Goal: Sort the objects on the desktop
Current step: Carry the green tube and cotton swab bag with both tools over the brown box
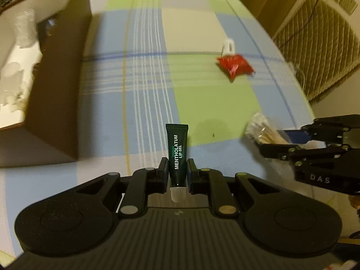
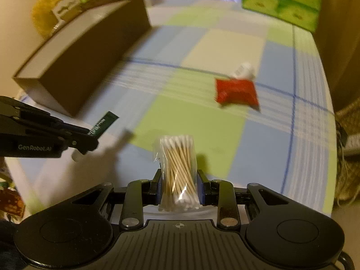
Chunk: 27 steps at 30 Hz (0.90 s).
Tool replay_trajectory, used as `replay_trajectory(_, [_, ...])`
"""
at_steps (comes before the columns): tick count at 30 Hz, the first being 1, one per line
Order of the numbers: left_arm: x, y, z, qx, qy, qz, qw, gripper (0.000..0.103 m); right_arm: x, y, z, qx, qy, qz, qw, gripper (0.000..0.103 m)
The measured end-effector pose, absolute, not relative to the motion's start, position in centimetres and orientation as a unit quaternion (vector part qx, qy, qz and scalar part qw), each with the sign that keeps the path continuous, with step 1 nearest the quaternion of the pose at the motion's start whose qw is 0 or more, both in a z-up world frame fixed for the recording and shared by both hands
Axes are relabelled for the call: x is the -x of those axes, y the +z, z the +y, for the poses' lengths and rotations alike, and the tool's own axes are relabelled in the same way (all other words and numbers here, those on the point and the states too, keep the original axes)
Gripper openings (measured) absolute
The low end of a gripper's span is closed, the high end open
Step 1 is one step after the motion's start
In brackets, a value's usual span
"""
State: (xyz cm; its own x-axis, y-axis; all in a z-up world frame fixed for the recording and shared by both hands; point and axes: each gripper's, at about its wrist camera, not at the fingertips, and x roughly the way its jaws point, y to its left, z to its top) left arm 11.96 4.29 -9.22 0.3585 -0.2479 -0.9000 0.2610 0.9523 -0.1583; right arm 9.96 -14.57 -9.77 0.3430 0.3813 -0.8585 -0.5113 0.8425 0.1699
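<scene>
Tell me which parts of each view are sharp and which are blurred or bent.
Left wrist view: the lip gel tube in the left gripper is crisp, its print readable; the brown box and red packet are smeared, and the tablecloth stripes bow with fisheye curvature. Right wrist view: the cotton swab pack in the right gripper is sharp; the background is blurred, dim and yellowish.

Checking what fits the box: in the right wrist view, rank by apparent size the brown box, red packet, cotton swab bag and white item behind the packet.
1. Brown box
2. Cotton swab bag, though nearness inflates it
3. Red packet
4. White item
</scene>
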Motion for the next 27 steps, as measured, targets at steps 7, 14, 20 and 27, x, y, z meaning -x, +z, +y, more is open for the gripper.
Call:
replay_trajectory(7, [-10.0, -5.3, 7.0, 0.02, -0.139, 0.505, 0.851, 0.012, -9.0, -6.6, -11.2, 0.07, 0.323, 0.47, 0.818, 0.027])
replay_trajectory(14, [-8.5, -1.8, 10.8, 0.048, -0.114, 0.47, 0.874, 0.012, -8.2, -4.2, -7.2, 0.072, 0.375, 0.438, 0.814, 0.027])
replay_trajectory(20, [-8.4, 0.1, 14.9, 0.065, -0.079, 0.447, 0.889, 0.012, -8.7, -2.6, -3.1, 0.071, 0.41, 0.417, 0.808, 0.027])
replay_trajectory(27, [-10.0, 1.4, 19.8, 0.076, -0.043, 0.427, 0.9, 0.012, -10.2, -1.3, 2.6, 0.066, 0.434, 0.397, 0.806, 0.027])
